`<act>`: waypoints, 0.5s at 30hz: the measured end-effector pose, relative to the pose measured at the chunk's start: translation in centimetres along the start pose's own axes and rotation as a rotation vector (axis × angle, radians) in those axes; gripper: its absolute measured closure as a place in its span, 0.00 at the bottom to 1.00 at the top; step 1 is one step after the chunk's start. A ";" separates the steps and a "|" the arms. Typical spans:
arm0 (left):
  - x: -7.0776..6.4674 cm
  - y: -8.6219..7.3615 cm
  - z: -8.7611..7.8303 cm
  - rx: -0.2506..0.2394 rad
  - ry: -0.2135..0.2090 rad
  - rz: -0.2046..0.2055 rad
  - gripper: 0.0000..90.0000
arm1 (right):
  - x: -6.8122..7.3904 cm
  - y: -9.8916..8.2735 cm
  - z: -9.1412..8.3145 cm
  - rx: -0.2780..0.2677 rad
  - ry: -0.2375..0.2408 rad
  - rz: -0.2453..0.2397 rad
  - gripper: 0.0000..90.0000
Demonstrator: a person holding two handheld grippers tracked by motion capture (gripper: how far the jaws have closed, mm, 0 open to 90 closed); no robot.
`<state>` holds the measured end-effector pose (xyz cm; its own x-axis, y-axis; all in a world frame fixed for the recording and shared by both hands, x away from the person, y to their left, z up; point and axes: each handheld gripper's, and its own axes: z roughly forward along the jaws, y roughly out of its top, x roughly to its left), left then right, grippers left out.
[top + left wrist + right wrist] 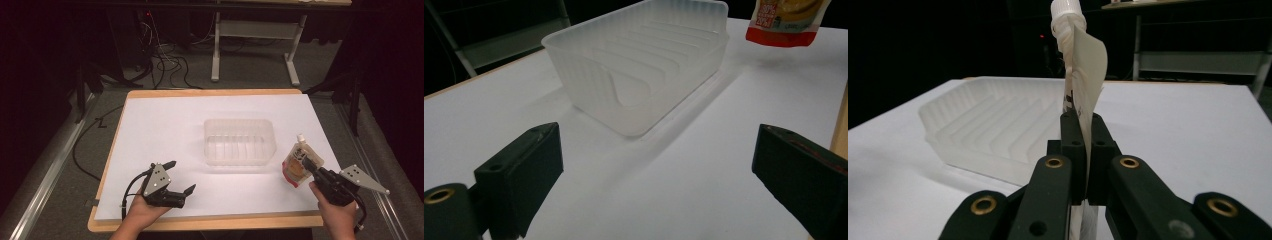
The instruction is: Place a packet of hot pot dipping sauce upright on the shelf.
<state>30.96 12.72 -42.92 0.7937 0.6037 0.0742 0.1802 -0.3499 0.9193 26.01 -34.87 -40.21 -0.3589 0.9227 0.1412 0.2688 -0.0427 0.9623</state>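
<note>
A white spouted pouch (298, 161) with a red and yellow print hangs just off the table's right side, its cap up. My right gripper (309, 165) is shut on it; in the right gripper view the pouch (1083, 75) stands edge-on between the pinched jaws of that gripper (1083, 131). The pouch's red bottom (785, 20) hangs clear of the paper. A clear ribbed plastic bin (240, 141) sits empty mid-table. My left gripper (179, 176) rests open at the front left, holding nothing, its jaws wide apart toward the bin (644, 65).
White paper (165, 130) covers the wooden table. Beyond the far edge stand a white desk frame (255, 45) and loose cables (170, 65) on the floor. Dark surroundings lie on both sides.
</note>
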 end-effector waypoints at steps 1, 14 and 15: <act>0.1 0.0 0.0 -0.004 0.005 -0.005 0.07 | 0.3 0.1 0.0 -0.003 0.011 -0.002 1.00; 0.3 -0.1 -0.3 -0.005 0.011 -0.007 0.07 | 2.8 1.9 1.3 -0.020 0.088 0.002 1.00; 0.3 -0.1 -0.3 -0.005 0.011 -0.007 0.07 | 2.8 1.9 1.3 -0.020 0.088 0.002 1.00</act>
<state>31.01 13.15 -42.91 0.7858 0.6143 0.0718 0.1828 -0.3417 0.9219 26.65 -31.87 -38.29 -0.4360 0.8852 0.1624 0.2525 -0.0530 0.9662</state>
